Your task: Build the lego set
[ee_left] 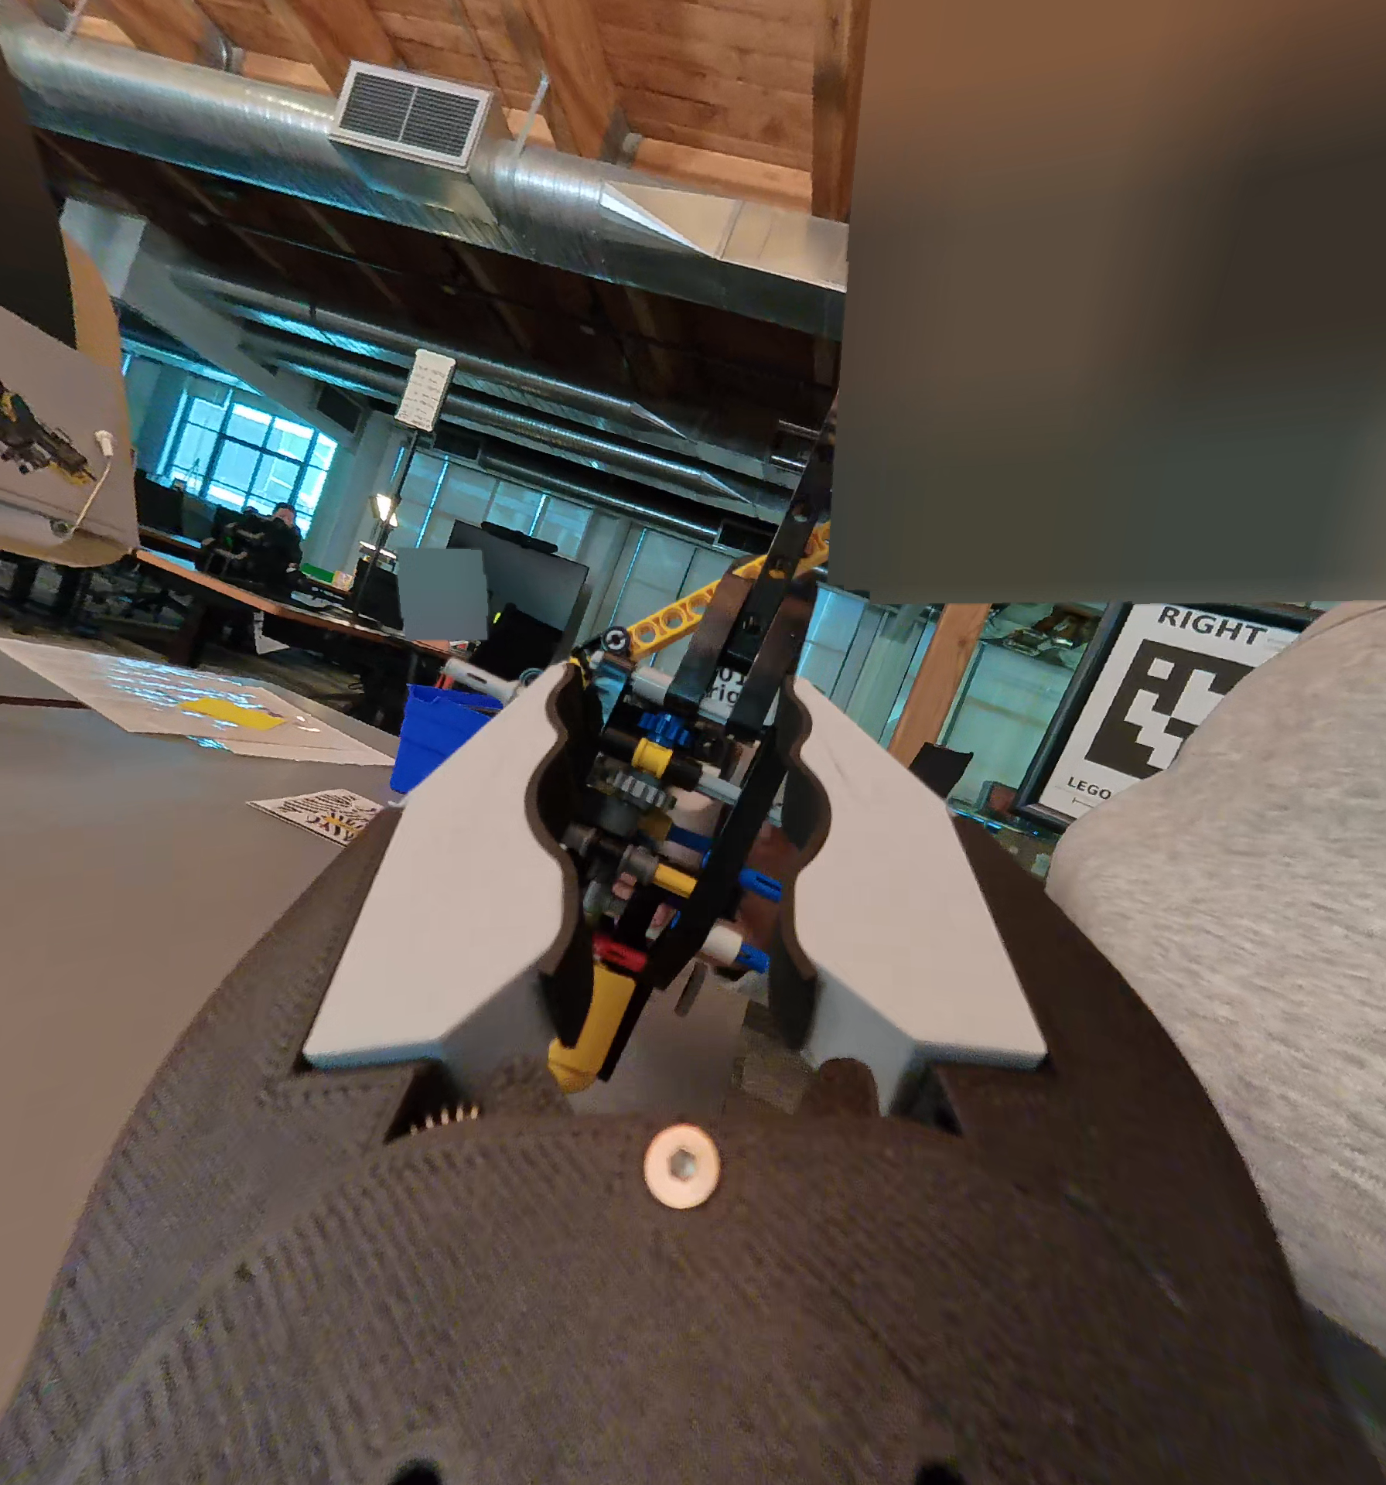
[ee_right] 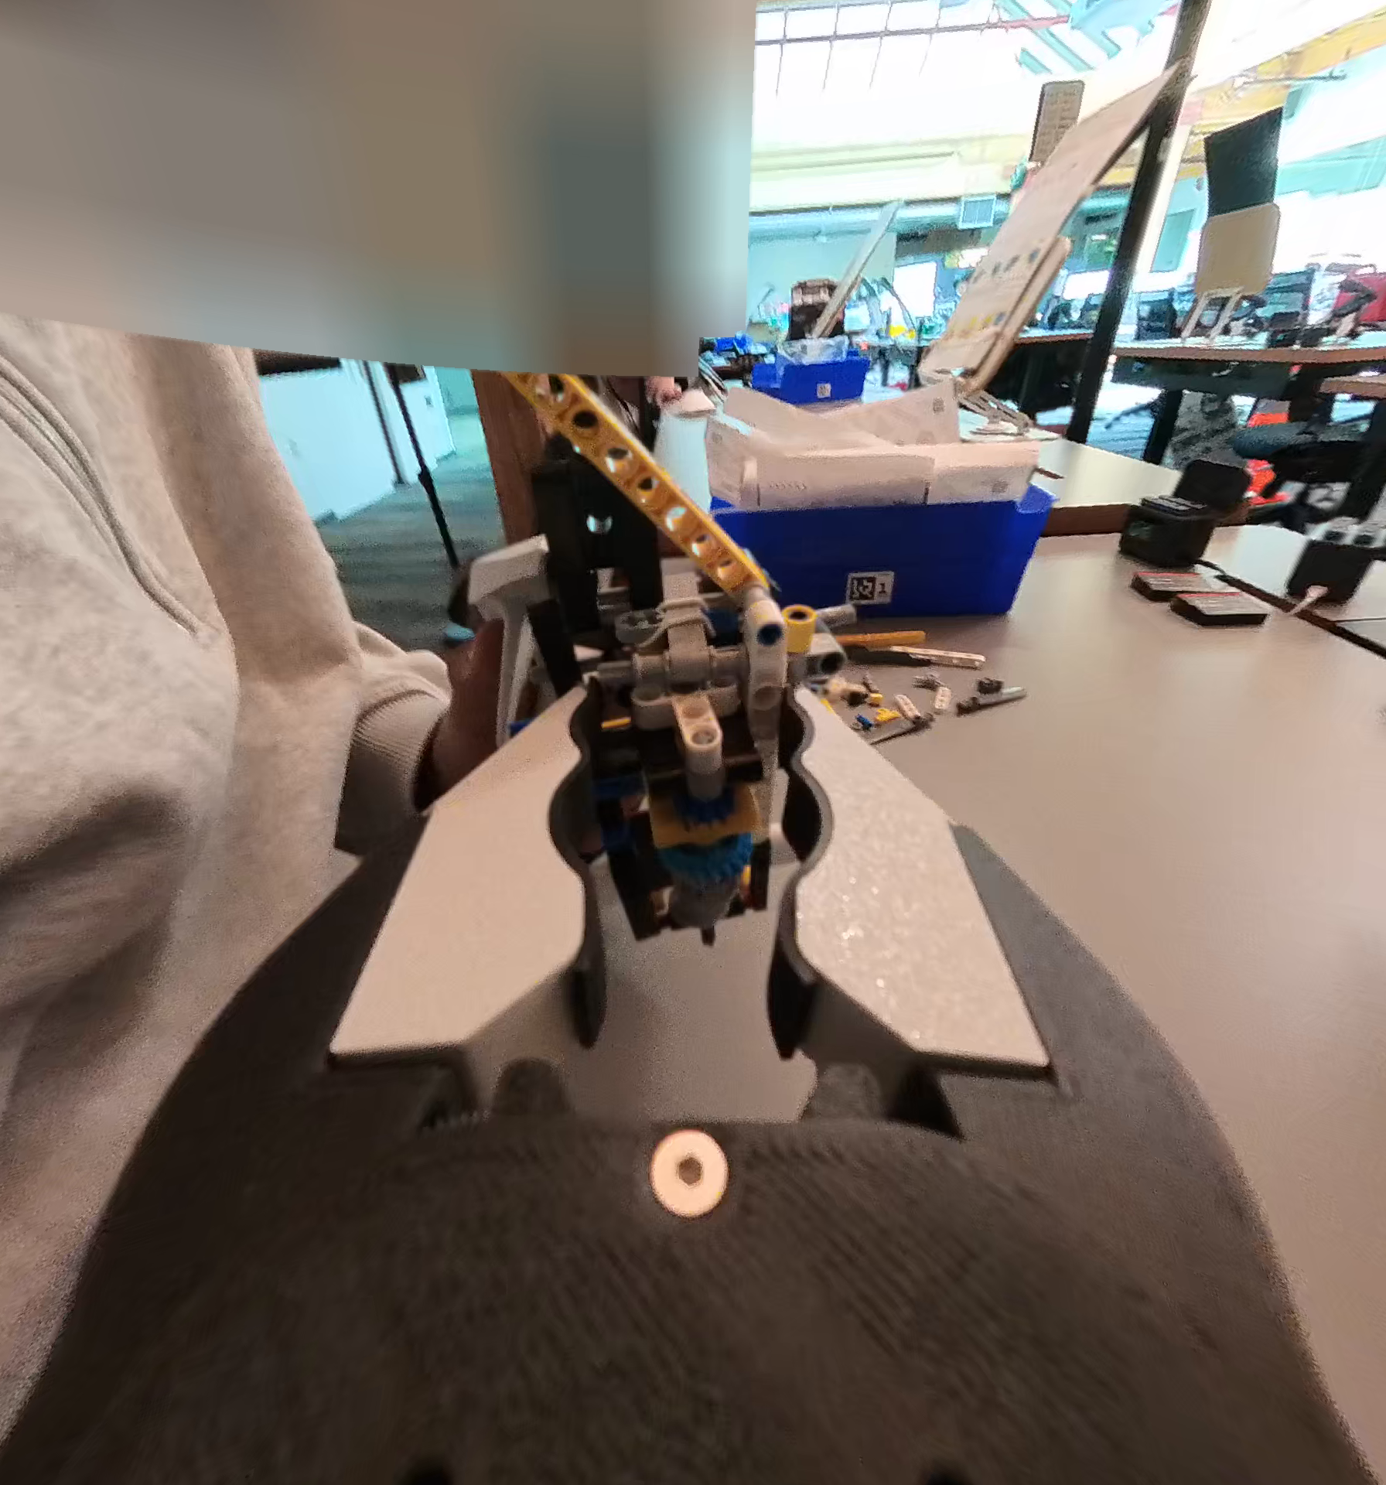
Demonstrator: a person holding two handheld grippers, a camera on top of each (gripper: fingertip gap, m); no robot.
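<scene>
A partly built lego model (ee_left: 650, 812) of black beams, grey and blue gears, and yellow, blue and red pins is held up off the table. A long yellow holed beam (ee_left: 690, 615) slants up from it. My left gripper (ee_left: 678, 683) is shut on its lower part. In the right wrist view the same model (ee_right: 698, 755) shows its grey connectors and blue gears, with the yellow beam (ee_right: 641, 474) slanting up to the left. My right gripper (ee_right: 690, 699) is shut on it from the opposite side. A grey finger of the left gripper (ee_right: 505, 595) shows behind it.
A blue bin (ee_right: 875, 546) holding white bags stands on the grey table (ee_right: 1156, 803), with loose lego parts (ee_right: 907, 699) in front and black boxes (ee_right: 1180, 514) to the right. Instruction sheets (ee_left: 191, 707) lie on the left. A grey sleeve (ee_right: 111, 643) is close by. Left and right tips are no more than a few centimetres apart.
</scene>
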